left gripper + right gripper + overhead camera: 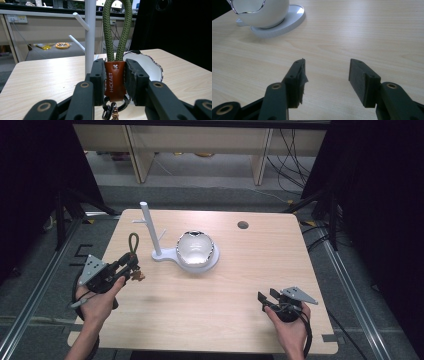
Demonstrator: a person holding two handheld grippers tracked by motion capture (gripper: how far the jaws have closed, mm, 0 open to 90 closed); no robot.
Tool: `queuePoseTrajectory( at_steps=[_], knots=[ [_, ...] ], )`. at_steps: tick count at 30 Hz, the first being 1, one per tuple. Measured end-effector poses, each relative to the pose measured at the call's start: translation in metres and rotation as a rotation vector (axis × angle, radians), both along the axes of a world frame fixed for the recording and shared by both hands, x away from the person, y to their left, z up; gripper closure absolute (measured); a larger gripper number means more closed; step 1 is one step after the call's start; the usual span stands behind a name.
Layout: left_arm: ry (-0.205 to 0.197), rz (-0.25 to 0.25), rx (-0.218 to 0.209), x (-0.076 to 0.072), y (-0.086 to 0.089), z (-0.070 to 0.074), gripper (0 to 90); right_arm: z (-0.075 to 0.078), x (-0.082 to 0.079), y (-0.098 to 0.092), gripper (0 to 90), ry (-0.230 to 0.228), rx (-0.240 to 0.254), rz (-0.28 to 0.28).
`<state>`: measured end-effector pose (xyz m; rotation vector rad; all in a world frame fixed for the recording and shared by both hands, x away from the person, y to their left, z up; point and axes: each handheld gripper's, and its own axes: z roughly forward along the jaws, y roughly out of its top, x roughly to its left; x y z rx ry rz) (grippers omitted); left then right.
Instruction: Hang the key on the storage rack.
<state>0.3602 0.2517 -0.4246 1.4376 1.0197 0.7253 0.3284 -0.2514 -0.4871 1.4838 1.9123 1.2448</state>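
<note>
My left gripper [115, 82] clamps the keychain's [114, 80] leather tab, green loop upright, with the white peg stand [90, 35] just ahead-left.

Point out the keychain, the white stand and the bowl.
keychain [114, 77]: left gripper view, brown leather tab clamped between the jaws.
white stand [148, 227]: high view, upright post.
bowl [196, 249]: high view, inside of the glossy bowl on the stand's base.

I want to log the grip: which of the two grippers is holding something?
The left gripper: its jaws clamp the brown leather tab of a green cord keychain. The right gripper stands open over bare table.
</note>
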Motion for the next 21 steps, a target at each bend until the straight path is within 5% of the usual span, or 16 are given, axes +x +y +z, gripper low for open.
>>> queuePoseTrajectory(
  at_steps=[21],
  knots=[
    [0.008, 0.02, 0.002, 0.013, 0.004, 0.001, 68.9, 0.0, 0.0, 0.001, 48.0, -0.012, 0.006, -0.006]
  ],
)
